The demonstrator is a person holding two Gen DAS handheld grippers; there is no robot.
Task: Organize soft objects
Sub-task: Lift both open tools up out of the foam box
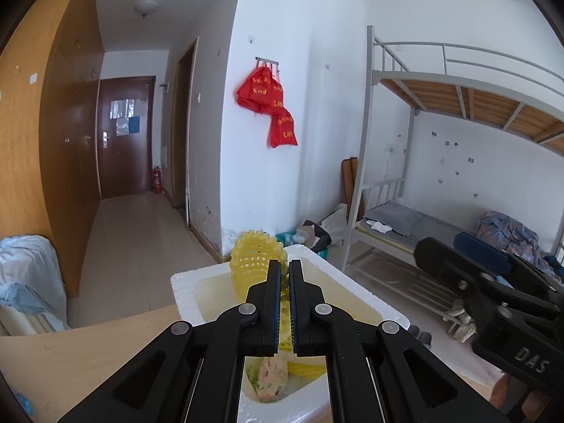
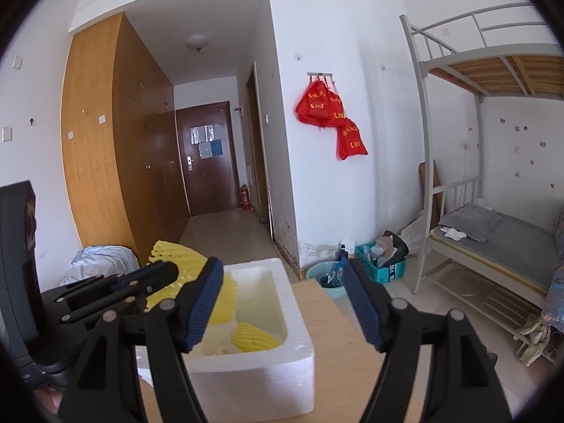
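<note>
White foam box (image 2: 296,320) of yellow foam nets (image 2: 255,338); left hand-held gripper (image 1: 284,271) clamping one, right hand-held gripper (image 2: 282,299) open.

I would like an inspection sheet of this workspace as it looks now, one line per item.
Surface: wooden table, bare to the right of the box.
Job's things: white foam box on the table; yellow foam nets lie inside it; a printed soft pouch lies near its front end.
Clutter: nothing seen on the table.
Grippers: left gripper shut on a yellow foam net above the box; right gripper open, nothing between its fingers.
Cables: nothing seen.
Surroundings: bunk bed, red bags hanging on the wall, wooden wardrobe, dark door, blue basin on the floor.
</note>
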